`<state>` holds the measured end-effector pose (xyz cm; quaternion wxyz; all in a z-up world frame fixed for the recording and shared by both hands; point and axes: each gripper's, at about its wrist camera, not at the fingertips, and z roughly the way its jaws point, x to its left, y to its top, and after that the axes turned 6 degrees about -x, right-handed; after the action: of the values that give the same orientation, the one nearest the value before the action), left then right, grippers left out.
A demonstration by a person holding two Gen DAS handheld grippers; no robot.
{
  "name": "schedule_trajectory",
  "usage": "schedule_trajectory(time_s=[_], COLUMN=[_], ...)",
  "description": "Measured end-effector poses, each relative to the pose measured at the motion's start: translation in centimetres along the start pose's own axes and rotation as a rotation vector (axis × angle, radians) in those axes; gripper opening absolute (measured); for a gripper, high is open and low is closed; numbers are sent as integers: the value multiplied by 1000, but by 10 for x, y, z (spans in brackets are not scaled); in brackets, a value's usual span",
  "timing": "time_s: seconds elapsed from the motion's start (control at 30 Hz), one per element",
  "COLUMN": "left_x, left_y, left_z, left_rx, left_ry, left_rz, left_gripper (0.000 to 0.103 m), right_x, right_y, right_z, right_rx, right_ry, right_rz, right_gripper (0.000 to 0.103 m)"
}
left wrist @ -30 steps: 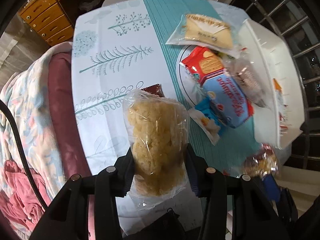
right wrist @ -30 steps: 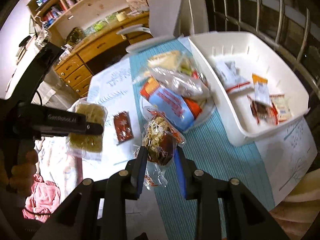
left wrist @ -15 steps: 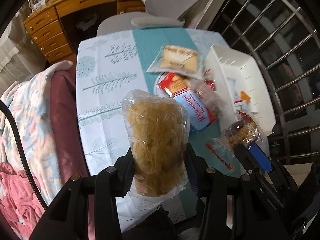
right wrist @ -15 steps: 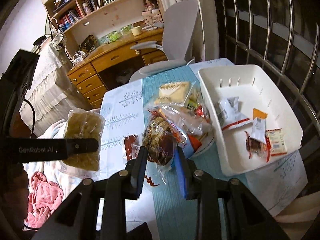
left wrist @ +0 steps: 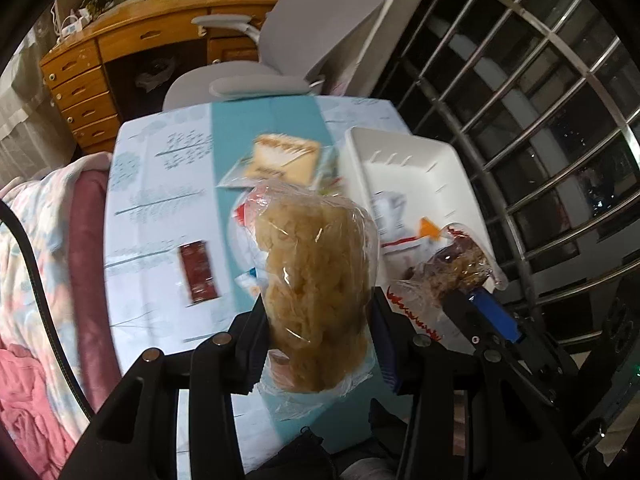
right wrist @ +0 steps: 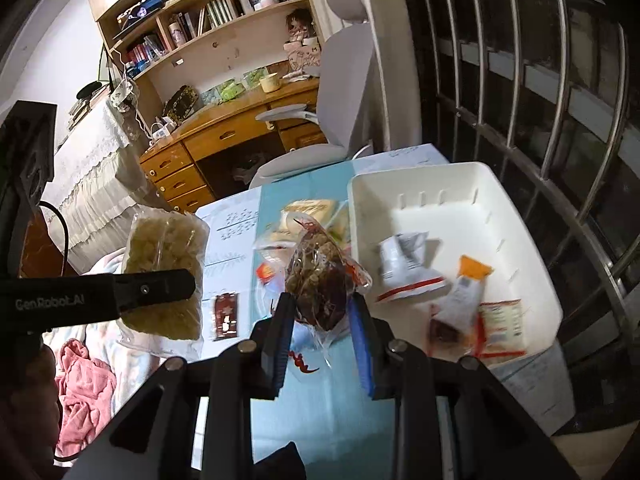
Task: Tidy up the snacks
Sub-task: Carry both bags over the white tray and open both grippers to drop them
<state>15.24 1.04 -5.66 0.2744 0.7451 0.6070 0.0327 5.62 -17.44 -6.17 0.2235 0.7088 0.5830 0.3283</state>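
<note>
My left gripper (left wrist: 318,312) is shut on a clear bag of pale yellow puffed snacks (left wrist: 316,280), held up above the table. From the right wrist view the same bag (right wrist: 164,272) hangs at the left in that gripper (right wrist: 188,286). My right gripper (right wrist: 320,312) is shut on a clear bag of dark brown mixed snacks (right wrist: 320,280), which also shows at the right of the left wrist view (left wrist: 456,268). A white bin (right wrist: 520,248) holding several small packets stands at the table's right. A dark red packet (right wrist: 226,316) lies flat on the tablecloth.
Several more snack packs (left wrist: 284,160) are piled on a plate beside the bin (left wrist: 448,168). A grey office chair (right wrist: 332,120) and a wooden desk (right wrist: 224,136) stand beyond the table. Window bars (right wrist: 540,80) run along the right. Bedding and a pink cloth (right wrist: 84,384) lie at the left.
Both grippers have risen with their bags and tilted up, so the table looks smaller and farther. The yellow bag has shifted right over the snack pile, uncovering the dark red packet.
</note>
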Motion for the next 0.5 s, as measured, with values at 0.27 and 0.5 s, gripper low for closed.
schedule_trajectory(time_s=[0.27, 0.5], left_x=[-66, -116], left_y=[1, 2], left_z=[12, 36], left_rx=[-67, -73], left_ry=[-54, -82], left_rz=[-13, -20], left_gripper=[44, 44], right_x=[-61, -108], right_y=[12, 16], right_z=[-15, -22], right_rx=[-4, 0], right_ry=[-9, -25], right_rz=[-34, -53], right_gripper=[28, 28])
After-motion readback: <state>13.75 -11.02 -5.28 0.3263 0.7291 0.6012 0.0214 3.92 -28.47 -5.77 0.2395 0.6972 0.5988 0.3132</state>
